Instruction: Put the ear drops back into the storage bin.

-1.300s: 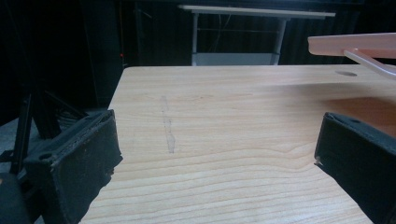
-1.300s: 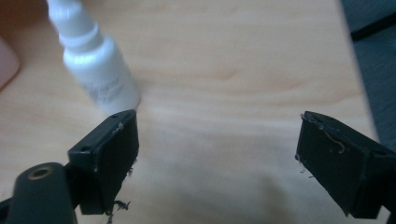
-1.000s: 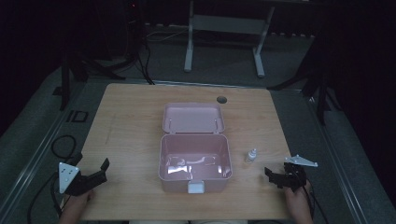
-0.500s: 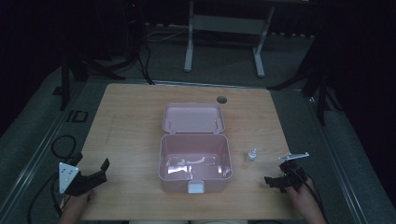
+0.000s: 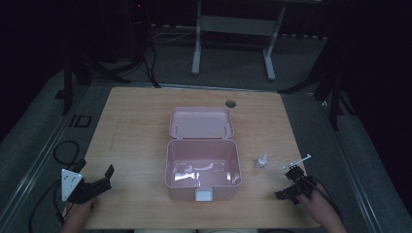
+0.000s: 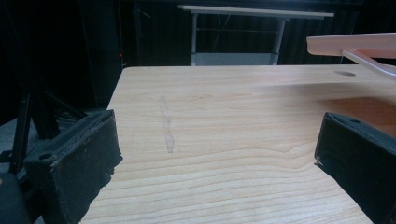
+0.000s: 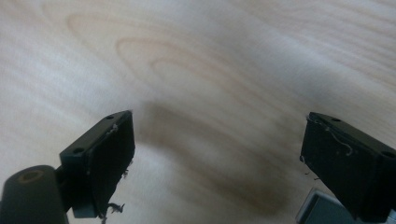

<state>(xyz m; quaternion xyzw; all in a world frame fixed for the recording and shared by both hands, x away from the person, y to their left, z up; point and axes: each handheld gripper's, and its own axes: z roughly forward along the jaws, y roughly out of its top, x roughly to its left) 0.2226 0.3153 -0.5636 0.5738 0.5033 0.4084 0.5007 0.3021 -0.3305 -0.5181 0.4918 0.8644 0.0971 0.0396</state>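
We see left gripper (image 5: 94, 184) at table's (image 5: 136, 131) near-left corner, jaws spread, empty. Centre: pink plastic box (image 5: 203, 170), rounded corners, glossy inside, lid hinged back flat. Right: small white bottle (image 5: 262, 161) upright; right gripper (image 5: 291, 187) tilted down over pale woodgrain, jaws spread, empty.

Wooden table (image 5: 136, 126): pink box (image 5: 202, 167), dropper bottle (image 5: 262, 161)

Pink box (image 5: 202, 165), pale wood-grain table (image 5: 136, 126), black tongs (image 5: 94, 187).
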